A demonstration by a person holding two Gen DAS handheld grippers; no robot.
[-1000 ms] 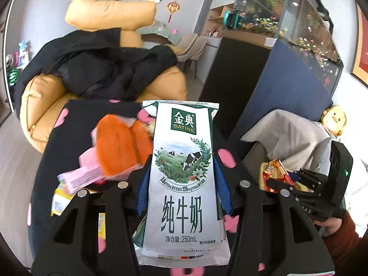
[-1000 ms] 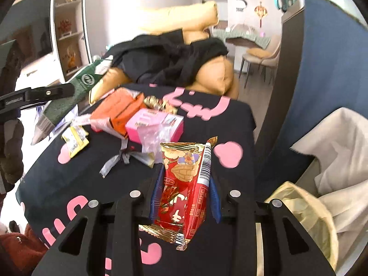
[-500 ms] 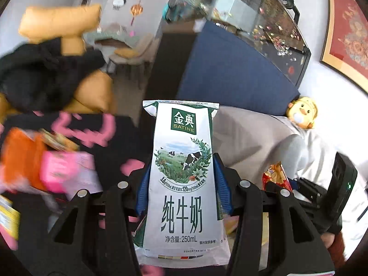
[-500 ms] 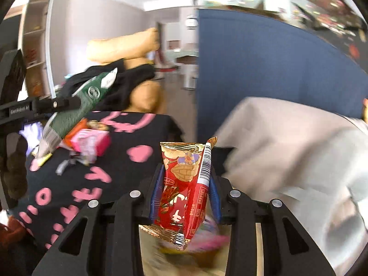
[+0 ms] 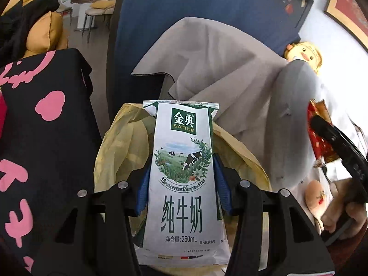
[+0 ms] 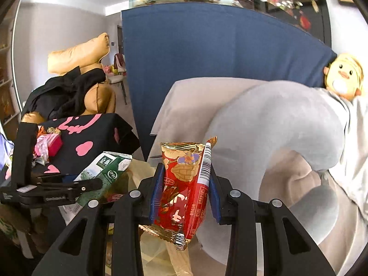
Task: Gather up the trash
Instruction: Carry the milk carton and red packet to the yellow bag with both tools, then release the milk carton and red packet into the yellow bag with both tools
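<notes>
My left gripper (image 5: 181, 184) is shut on a white and green milk carton (image 5: 184, 179) and holds it upright over the open mouth of a yellow trash bag (image 5: 122, 142). The carton also shows in the right wrist view (image 6: 103, 170), over the bag (image 6: 135, 168). My right gripper (image 6: 185, 184) is shut on a red and gold snack wrapper (image 6: 184, 184), just right of the bag; the wrapper shows at the right edge of the left wrist view (image 5: 319, 135).
A black table with pink marks (image 5: 43, 138) stands left of the bag, with pink and orange trash on it (image 6: 48, 142). A grey-covered sofa (image 6: 276, 126) and a blue panel (image 6: 218, 53) lie behind. A yellow plush toy (image 6: 342, 78) sits at the right.
Both grippers have swung right, away from the table, with their loads. The milk carton is now over the yellow bag and the snack wrapper is beside it.
</notes>
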